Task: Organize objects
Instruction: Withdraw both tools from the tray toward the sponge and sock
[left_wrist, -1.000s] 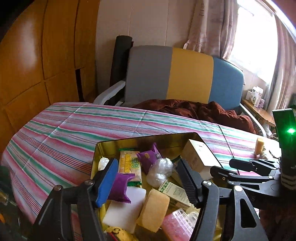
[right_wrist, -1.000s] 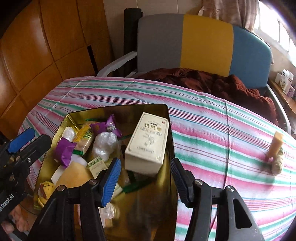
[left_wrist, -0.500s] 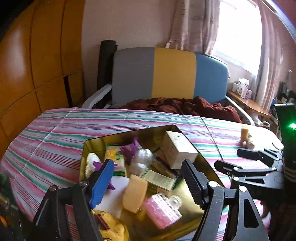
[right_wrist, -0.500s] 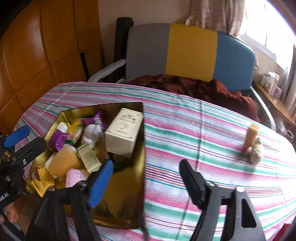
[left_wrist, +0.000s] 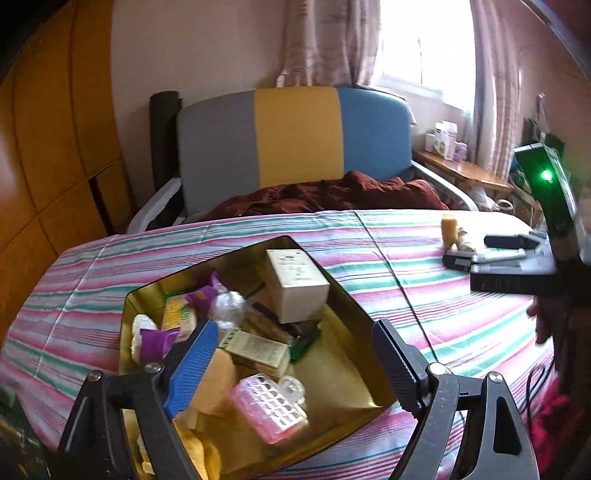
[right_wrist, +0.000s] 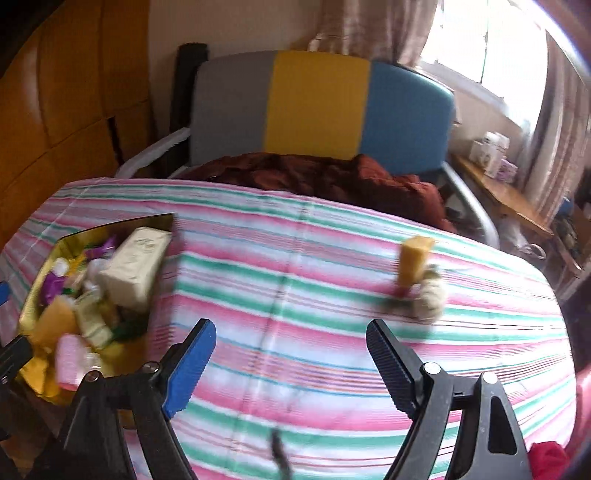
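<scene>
Both claws wide open, empty; right claw (right_wrist: 291, 365) facing yellow block (right_wrist: 413, 264) on table (right_wrist: 295, 295); left claw (left_wrist: 295, 365) over gold tray (left_wrist: 354, 310); judged step: fetch block; next: reach, straddle, close.

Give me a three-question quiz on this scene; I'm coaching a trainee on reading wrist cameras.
1. True or false: the left gripper is shut on the cream box.
2. Where is the pink case? A: in the gold tray; B: on the striped cloth.
3. Fill in: the yellow block stands beside a ____ bundle.

Key: 1 false, its jaws are open; 2 A; 3 grey.
</scene>
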